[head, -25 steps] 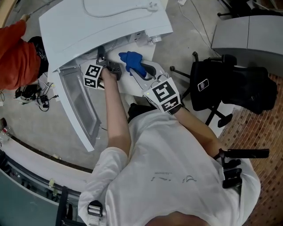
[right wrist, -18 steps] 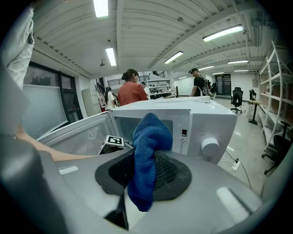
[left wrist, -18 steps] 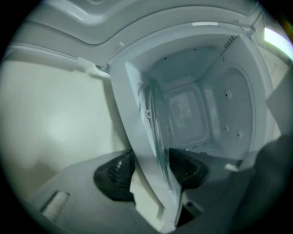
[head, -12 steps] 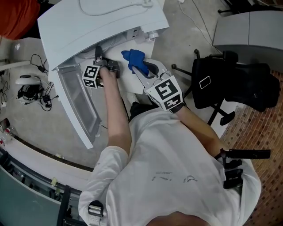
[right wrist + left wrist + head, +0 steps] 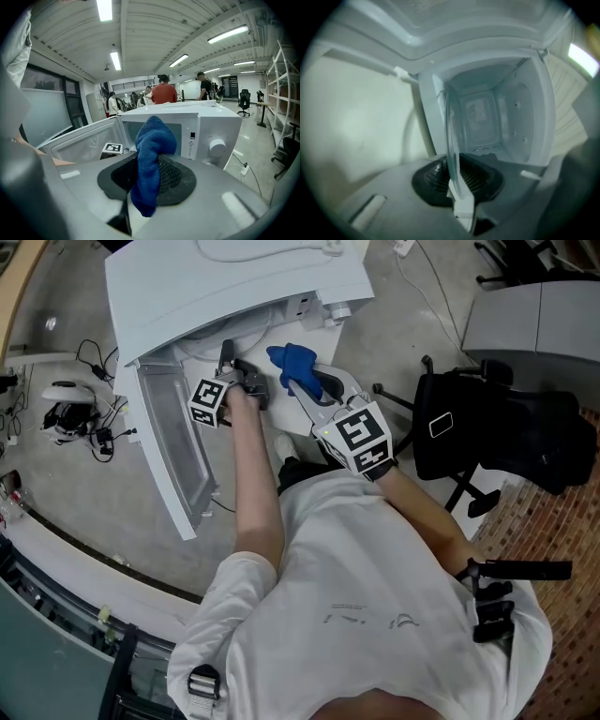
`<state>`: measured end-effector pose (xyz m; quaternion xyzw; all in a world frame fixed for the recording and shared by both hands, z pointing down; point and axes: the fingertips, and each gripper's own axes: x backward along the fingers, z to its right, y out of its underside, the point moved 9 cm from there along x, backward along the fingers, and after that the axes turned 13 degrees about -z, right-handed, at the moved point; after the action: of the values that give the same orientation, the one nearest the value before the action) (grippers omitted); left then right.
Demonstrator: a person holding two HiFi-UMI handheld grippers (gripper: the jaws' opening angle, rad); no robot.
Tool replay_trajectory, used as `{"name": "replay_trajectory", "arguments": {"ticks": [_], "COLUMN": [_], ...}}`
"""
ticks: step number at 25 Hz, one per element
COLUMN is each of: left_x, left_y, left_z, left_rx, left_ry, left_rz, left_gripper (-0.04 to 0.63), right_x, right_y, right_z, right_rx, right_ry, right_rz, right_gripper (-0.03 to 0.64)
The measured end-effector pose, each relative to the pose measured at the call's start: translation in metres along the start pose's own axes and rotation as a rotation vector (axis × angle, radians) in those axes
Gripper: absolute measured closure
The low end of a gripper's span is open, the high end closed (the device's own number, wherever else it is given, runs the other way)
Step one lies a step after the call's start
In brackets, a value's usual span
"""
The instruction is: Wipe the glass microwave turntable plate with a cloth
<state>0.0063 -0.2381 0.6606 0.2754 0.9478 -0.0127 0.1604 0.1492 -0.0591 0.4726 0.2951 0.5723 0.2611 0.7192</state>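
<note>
1. The left gripper [image 5: 455, 180] has its two jaws pressed onto the rim of the clear round glass turntable plate [image 5: 451, 136]. The jaws have just been closing, and the plate sits between them.
2. In the left gripper view the plate stands on edge and is seen almost edge-on. It rises from the jaws in front of the open cavity of the white microwave oven [image 5: 206, 126].
3. The right gripper [image 5: 150, 180] pinches a blue terry cloth [image 5: 154, 140]. The cloth bunches up above the jaws, and a fold hangs below them.
4. In the head view the right gripper and its cloth lie just right of the left gripper, near the microwave's front. The cloth and the plate are apart.
5. The microwave's white door with a clear window [image 5: 173, 451] is swung open on the left. A round white knob [image 5: 218, 146] sits on the control panel at the right.
6. A black office chair [image 5: 487, 442] stands on the floor to the right, well apart from the microwave.
7. Several people [image 5: 164, 91] stand far behind the microwave, under long ceiling lights.
</note>
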Motion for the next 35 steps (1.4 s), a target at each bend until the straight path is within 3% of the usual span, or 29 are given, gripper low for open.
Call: {"name": "replay_trajectory", "arguments": {"ticks": [5,14,20,24,29,33,35], "left_x": [0.010,0.042,0.076,0.104,0.134,0.156,0.163], "left_y": [0.010,0.013,0.029,0.044,0.063,0.089,0.098], "left_z": [-0.006,0.002,0.022,0.013,-0.004,-0.010,-0.019], "left_rx": [0.043,-0.004,0.000,-0.006,-0.071,-0.003,-0.009], "left_ry": [0.211,0.256,0.352,0.347,0.315,0.347,0.341], "left_rz": [0.005,-0.036,-0.052,-0.101,-0.178,-0.231,-0.262], "left_gripper": [0.572,0.558,0.557,0.557,0.554,0.554,0.554], "right_x": [0.002,0.013,0.019,0.025,0.029,0.032,0.034], "right_y": [0.003,0.001,0.001,0.003,0.013,0.021,0.024], "right_z": [-0.007,-0.010,-0.012,-0.017,-0.024,-0.031,-0.034], "right_rx": [0.012,0.016,0.012,0.011,0.005,0.005,0.007], "right_ry": [-0.018,-0.010,0.005,0.016,0.026,0.029,0.032], "right_rz": [0.007,0.033,0.053,0.064,0.058,0.052,0.053], "right_gripper": [0.523,0.523,0.523,0.523,0.523,0.523,0.523]}}
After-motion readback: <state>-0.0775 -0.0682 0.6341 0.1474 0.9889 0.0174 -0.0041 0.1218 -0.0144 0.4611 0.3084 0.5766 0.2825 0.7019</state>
